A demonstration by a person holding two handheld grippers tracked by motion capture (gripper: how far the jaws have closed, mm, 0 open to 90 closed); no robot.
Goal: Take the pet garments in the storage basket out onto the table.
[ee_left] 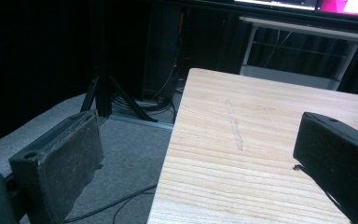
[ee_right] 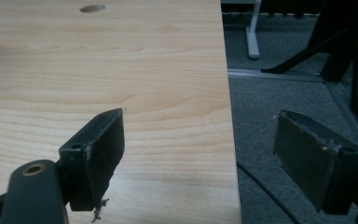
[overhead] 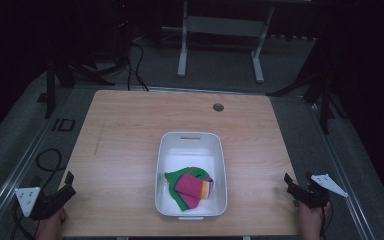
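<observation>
Sitting near the front edge of the light wooden desk (overhead: 130, 130), roughly centred: a white rectangular plastic bin (overhead: 191, 142) holding a folded knit cloth in green, pink and yellow (overhead: 190, 186), bunched toward the bin's near end. Hovering at the desk's front-left corner, the black two-jaw left gripper (overhead: 69, 181), jaws spread wide and gripping nothing, straddling the desk's left edge in the left gripper view (ee_left: 196, 154), one jaw over grey carpet (ee_left: 121, 154). Hanging at the front-right corner, the black two-jaw right gripper (overhead: 287, 181), also gaping wide and empty, straddling the right edge in its own view (ee_right: 198, 154). Both well apart from the bin. Showing near the far edge: a small round cable hole (overhead: 218, 107). Spotting no readable labels or writing anywhere.
</observation>
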